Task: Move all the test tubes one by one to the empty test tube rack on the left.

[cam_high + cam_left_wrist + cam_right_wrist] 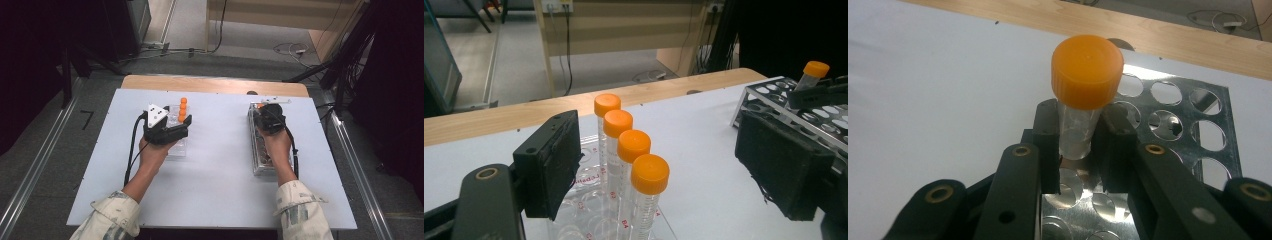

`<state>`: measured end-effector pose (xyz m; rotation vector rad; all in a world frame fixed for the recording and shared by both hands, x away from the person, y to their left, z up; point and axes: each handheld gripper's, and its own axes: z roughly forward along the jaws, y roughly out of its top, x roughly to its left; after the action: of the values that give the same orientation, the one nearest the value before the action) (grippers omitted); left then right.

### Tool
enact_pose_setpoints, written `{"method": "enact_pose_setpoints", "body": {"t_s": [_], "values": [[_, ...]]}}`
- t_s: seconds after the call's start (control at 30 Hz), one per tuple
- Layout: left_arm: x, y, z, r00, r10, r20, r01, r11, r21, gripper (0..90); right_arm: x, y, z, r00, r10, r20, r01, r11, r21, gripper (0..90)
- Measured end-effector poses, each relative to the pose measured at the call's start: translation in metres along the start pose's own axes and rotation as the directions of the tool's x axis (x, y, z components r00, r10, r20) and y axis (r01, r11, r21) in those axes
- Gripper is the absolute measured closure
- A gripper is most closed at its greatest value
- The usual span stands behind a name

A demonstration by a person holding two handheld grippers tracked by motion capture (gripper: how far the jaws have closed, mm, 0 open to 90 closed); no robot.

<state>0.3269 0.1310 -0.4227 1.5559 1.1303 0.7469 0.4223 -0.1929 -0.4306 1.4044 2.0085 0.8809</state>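
Several clear tubes with orange caps [634, 145] stand in a row in a clear plastic rack [589, 180], seen from above as an orange line of caps [183, 109]. My left gripper [661, 150] is open wide, one pad [551, 165] just left of the nearest tubes and the other far to their right, touching nothing. It sits at that rack's near end [184, 127]. My right gripper [1078, 132] is shut on one more orange-capped tube [1087, 72], held upright over the far end of a metal rack [1173, 120]. From above it is over the metal rack [270, 119].
The metal rack [261, 155] lies lengthwise at the right of the white tabletop [215, 170], most of its round holes bare. A wooden strip [215, 84] runs along the far edge. Cables lie on the floor beyond.
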Motion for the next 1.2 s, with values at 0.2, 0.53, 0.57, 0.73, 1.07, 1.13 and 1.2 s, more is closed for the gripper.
{"method": "enact_pose_setpoints", "body": {"t_s": [0.2,0.53,0.57,0.73,1.07,1.13,1.2], "values": [[0.000,0.000,0.000,1.0000,0.000,0.002,0.000,1.0000,-0.002,18.6,0.000,-0.001,-0.004,1.0000,0.001,-0.001,-0.001,0.999,-0.038,72.1],[-0.001,0.002,-0.002,1.0000,-0.002,0.009,0.002,1.0000,-0.009,18.7,0.001,-0.003,-0.014,1.0000,-0.002,-0.006,0.001,0.996,-0.090,72.1],[-0.001,0.002,-0.002,0.9999,0.000,0.010,0.000,0.9999,-0.010,18.7,0.001,-0.002,-0.016,1.0000,-0.006,-0.008,0.005,0.995,-0.100,72.1],[-0.002,0.003,-0.003,0.9999,0.000,0.015,0.000,0.9999,-0.015,18.7,0.003,0.003,-0.031,0.9998,-0.021,-0.006,0.020,0.990,-0.143,72.1],[-0.009,0.008,-0.007,0.9992,0.007,0.041,-0.005,0.9995,-0.032,18.8,0.007,0.009,-0.063,0.9965,-0.035,-0.076,0.020,0.981,-0.194,72.1],[-0.012,0.009,-0.008,0.9987,0.007,0.050,-0.005,0.9992,-0.039,19.6,0.011,0.009,-0.067,0.9928,-0.046,-0.110,0.025,0.982,-0.185,72.1],[-0.014,0.011,-0.009,0.9980,0.008,0.063,-0.005,0.9991,-0.042,19.7,0.019,0.008,-0.069,0.9877,-0.068,-0.141,0.042,0.983,-0.178,72.1]]}}
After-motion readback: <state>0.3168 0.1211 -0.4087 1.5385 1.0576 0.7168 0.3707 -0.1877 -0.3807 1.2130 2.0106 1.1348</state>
